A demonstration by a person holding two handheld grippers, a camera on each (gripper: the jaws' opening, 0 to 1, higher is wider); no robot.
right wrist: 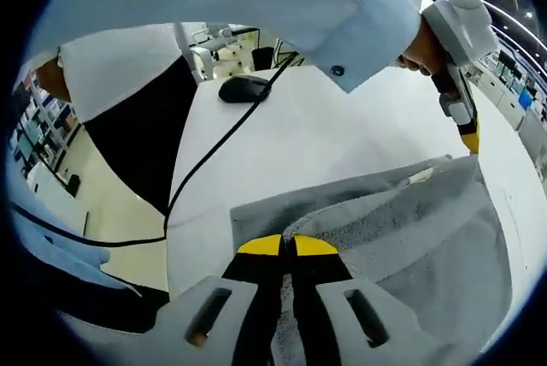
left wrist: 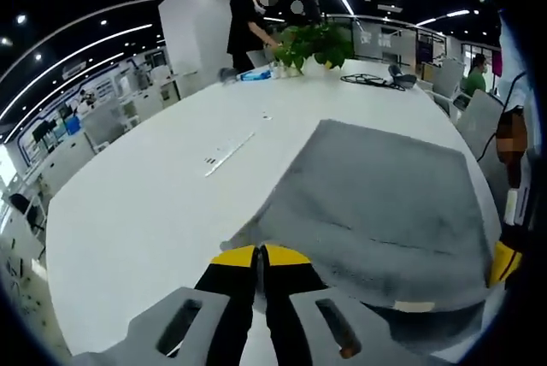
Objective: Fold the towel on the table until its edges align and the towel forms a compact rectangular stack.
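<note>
A grey towel (left wrist: 376,203) lies folded on the white table (left wrist: 145,212). In the left gripper view my left gripper (left wrist: 260,252) is shut on the towel's near corner, its yellow tips pressed together. The right gripper's yellow tip (left wrist: 504,263) shows at the towel's right edge. In the right gripper view my right gripper (right wrist: 288,244) is shut on a raised fold of the towel (right wrist: 410,246). The left gripper (right wrist: 469,137), held in a hand, hovers at the towel's far corner by a white label (right wrist: 420,175).
A potted plant (left wrist: 314,44), a blue object (left wrist: 255,76) and black cables (left wrist: 369,80) stand at the table's far end, with people behind. A black mouse (right wrist: 244,88) and its cable (right wrist: 205,161) lie near the person's body. A thin strip (left wrist: 227,154) lies mid-table.
</note>
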